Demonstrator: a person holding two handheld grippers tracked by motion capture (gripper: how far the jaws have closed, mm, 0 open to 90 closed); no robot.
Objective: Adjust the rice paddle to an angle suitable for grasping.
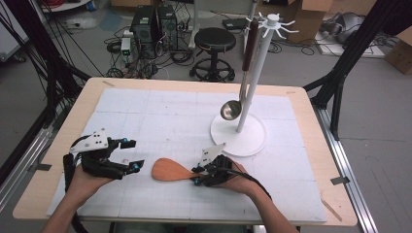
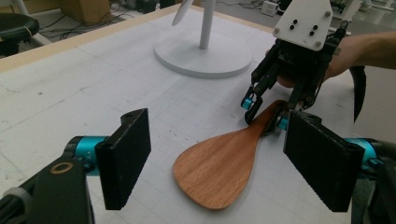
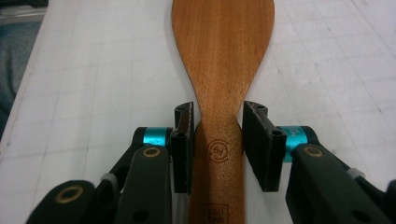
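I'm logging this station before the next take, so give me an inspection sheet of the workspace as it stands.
Surface: wooden table under a white gridded mat, mat seams showing.
Job's things: wooden spatula lying flat on the mat, handle between the right claw's jaws; a steel ladle hangs on the white rack.
Clutter: nothing seen on the mat.
Grippers: right claw shut on the spatula's neck; left claw open, holding nothing, blade ahead of it.
Cables: a black cable runs along the right forearm; loose cables on the floor.
Surroundings: black stool, computer towers, cardboard boxes.
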